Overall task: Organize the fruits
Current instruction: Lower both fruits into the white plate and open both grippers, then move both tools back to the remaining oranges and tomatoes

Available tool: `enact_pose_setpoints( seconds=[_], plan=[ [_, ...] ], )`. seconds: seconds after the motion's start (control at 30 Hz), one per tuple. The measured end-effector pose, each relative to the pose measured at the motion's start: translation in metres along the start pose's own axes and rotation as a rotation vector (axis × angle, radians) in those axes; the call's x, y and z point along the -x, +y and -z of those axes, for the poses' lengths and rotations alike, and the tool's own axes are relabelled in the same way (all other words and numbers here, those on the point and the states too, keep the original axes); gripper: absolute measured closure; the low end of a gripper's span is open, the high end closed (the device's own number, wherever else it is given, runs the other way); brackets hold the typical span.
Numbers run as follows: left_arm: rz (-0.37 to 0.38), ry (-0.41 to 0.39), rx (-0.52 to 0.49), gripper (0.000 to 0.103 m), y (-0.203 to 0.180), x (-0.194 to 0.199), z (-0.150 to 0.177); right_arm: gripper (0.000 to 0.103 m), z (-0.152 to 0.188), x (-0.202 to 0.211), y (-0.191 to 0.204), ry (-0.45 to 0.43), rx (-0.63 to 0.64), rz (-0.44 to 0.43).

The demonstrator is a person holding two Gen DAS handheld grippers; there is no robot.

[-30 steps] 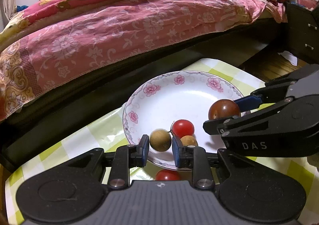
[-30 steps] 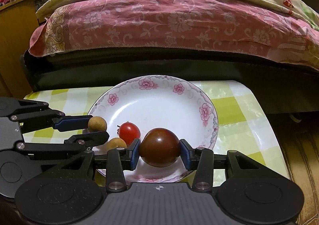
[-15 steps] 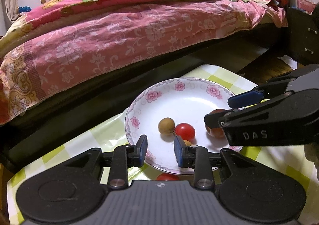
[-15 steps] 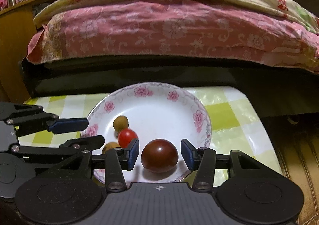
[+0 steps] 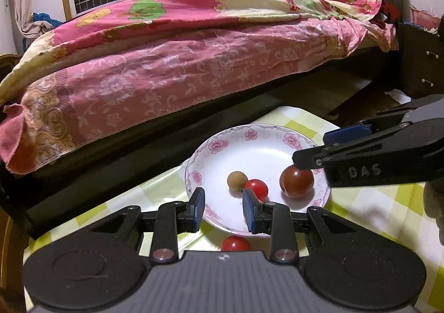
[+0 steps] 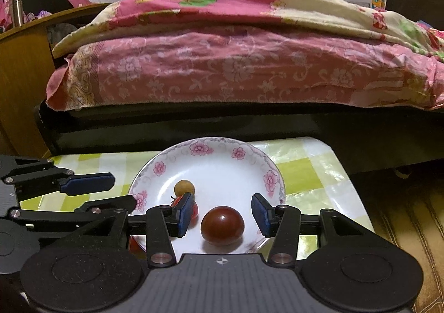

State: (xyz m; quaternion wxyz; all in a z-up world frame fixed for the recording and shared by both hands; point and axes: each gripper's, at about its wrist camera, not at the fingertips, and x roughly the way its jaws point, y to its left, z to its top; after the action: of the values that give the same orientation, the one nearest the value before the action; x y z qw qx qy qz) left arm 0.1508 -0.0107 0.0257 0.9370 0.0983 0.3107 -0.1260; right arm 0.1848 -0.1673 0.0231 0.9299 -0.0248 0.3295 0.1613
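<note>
A white plate with pink flowers [image 5: 260,146] [image 6: 222,166] sits on the checked tablecloth. On it lie a dark red tomato [image 5: 296,182] [image 6: 222,225], a small red cherry tomato [image 5: 256,187] [image 6: 195,209] and a tan longan [image 5: 236,179] [image 6: 184,187]. Another red cherry tomato [image 5: 235,243] lies on the cloth just off the plate's near rim. My right gripper [image 6: 222,214] is open and empty, raised above the dark tomato. My left gripper [image 5: 223,209] is open and empty over the plate's near rim.
The green and white checked tablecloth [image 5: 374,210] [image 6: 313,166] covers a small table. A bed with a pink floral quilt [image 5: 180,63] [image 6: 236,68] runs along the far side. A dark drawer cabinet [image 5: 421,63] stands at the right.
My right gripper opened and let go of the dark red tomato, which now rests on the plate. Both grippers have pulled back and up from the plate.
</note>
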Motion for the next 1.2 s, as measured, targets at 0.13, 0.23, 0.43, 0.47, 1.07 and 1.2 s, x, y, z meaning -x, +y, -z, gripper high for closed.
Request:
enact_pose_setpoints(
  seconds=[0.13, 0.23, 0.43, 0.47, 1.07, 1.2],
  plan=[
    [-0.001, -0.005, 0.006, 0.065, 0.002, 0.014, 0.004, 0.059, 0.002, 0.013, -0.001, -0.004, -0.012, 0.004],
    [0.001, -0.003, 0.018, 0.065, 0.004, 0.025, 0.009, 0.059, 0.008, 0.024, 0.003, 0.004, -0.005, 0.0],
    [0.022, 0.024, 0.023, 0.065, 0.004, 0.05, 0.024, 0.058, 0.024, 0.04, 0.018, 0.04, 0.005, -0.032],
    [0.024, 0.028, 0.017, 0.065, 0.003, 0.055, 0.027, 0.058, 0.027, 0.041, 0.022, 0.056, 0.008, -0.044],
    [0.133, 0.175, -0.062, 0.065, -0.011, 0.07, 0.077, 0.058, 0.056, 0.033, 0.057, 0.167, 0.037, -0.152],
    [0.142, 0.183, -0.073, 0.065, -0.014, 0.065, 0.079, 0.058, 0.055, 0.017, 0.059, 0.193, 0.019, -0.169]
  ],
)
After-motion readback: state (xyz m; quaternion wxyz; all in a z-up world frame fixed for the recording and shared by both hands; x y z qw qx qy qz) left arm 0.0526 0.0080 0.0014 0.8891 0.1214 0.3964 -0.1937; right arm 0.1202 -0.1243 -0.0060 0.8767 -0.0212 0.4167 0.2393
